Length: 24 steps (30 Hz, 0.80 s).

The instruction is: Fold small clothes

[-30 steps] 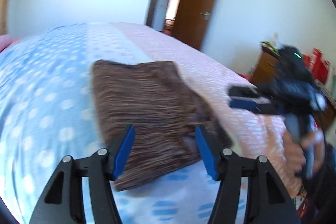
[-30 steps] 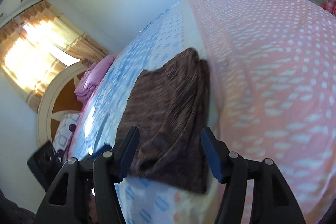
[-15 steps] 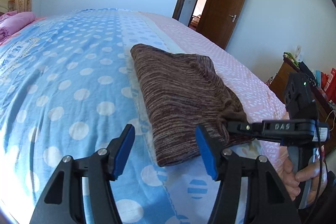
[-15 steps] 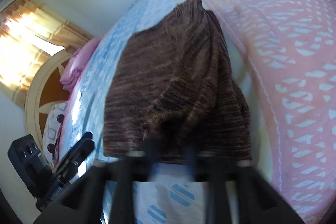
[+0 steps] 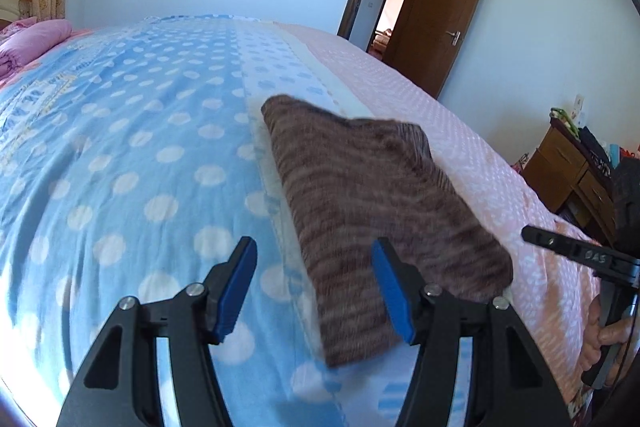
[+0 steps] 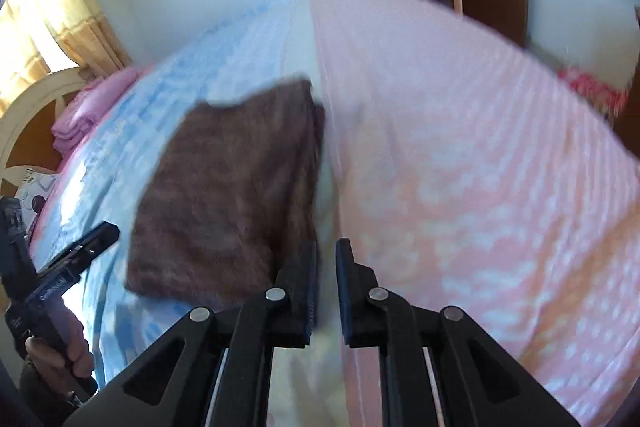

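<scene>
A folded brown striped knit garment (image 5: 372, 203) lies flat on the bed, across the seam between the blue dotted sheet (image 5: 132, 163) and the pink sheet (image 5: 472, 155). My left gripper (image 5: 314, 245) hangs open just above the garment's near left edge, with nothing pressed between its blue pads. In the right wrist view the same garment (image 6: 236, 187) lies left of my right gripper (image 6: 324, 247), whose fingers are shut to a narrow slit with only sheet behind them. The right gripper (image 5: 560, 247) also shows at the right edge, a hand on its handle.
A folded pink quilt (image 5: 28, 43) lies at the far left of the bed. An open wooden door (image 5: 440, 23) stands behind the bed. A wooden cabinet (image 5: 568, 171) with clutter sits to the right, beyond the bed's pink side.
The right gripper went from open to shut, dipped onto the garment's near right corner, then pulled back off it. The left gripper slid leftwards along the near edge.
</scene>
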Tool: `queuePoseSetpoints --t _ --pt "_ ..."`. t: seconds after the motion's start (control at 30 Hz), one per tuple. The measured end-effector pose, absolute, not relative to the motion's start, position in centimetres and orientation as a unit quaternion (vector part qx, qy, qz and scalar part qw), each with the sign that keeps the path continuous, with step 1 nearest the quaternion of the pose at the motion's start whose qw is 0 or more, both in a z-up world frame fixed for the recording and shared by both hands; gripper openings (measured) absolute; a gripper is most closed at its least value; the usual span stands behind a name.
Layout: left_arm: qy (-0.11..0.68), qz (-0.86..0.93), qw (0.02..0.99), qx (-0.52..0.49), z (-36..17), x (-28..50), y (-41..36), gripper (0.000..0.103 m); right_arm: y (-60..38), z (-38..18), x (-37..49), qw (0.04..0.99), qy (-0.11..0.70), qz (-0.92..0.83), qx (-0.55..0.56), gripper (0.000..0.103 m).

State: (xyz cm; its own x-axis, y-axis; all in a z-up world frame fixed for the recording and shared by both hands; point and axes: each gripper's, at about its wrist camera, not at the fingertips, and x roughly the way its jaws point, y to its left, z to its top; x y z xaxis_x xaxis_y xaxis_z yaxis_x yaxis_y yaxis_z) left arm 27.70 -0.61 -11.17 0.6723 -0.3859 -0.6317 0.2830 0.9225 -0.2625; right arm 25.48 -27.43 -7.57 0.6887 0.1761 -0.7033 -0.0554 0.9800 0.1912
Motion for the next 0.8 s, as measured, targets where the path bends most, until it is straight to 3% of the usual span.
queuePoseSetpoints --t 0.13,0.27,0.33,0.37,0.47,0.57,0.8 --pt "0.367 -0.164 0.914 -0.05 -10.9 30.9 -3.0 0.062 -24.7 -7.0 30.1 0.923 0.368 0.099 0.056 0.01" --pt "0.388 -0.129 0.912 -0.036 -12.7 33.3 -4.4 0.063 -22.7 -11.4 35.2 0.9 0.418 0.121 0.027 0.01" --pt "0.4 -0.118 0.908 -0.033 -14.0 33.7 -4.1 0.068 -23.4 -13.4 36.1 0.896 0.429 0.109 0.011 0.008" --pt "0.401 -0.12 0.907 -0.043 -14.5 33.7 -3.6 0.076 -24.1 -13.4 36.0 0.903 0.413 0.118 0.021 0.008" --pt "0.411 -0.122 0.899 -0.088 -15.1 34.2 -2.0 0.087 -27.1 -13.6 36.6 0.887 0.423 0.137 0.122 0.008" --pt "0.414 -0.123 0.898 -0.086 -14.8 34.2 -2.1 0.087 -28.4 -12.5 36.3 0.894 0.408 0.11 0.15 0.008" --pt "0.363 -0.11 0.924 -0.049 -11.3 35.9 -3.9 0.085 -26.0 -8.5 39.8 0.927 0.362 0.093 0.038 0.008"
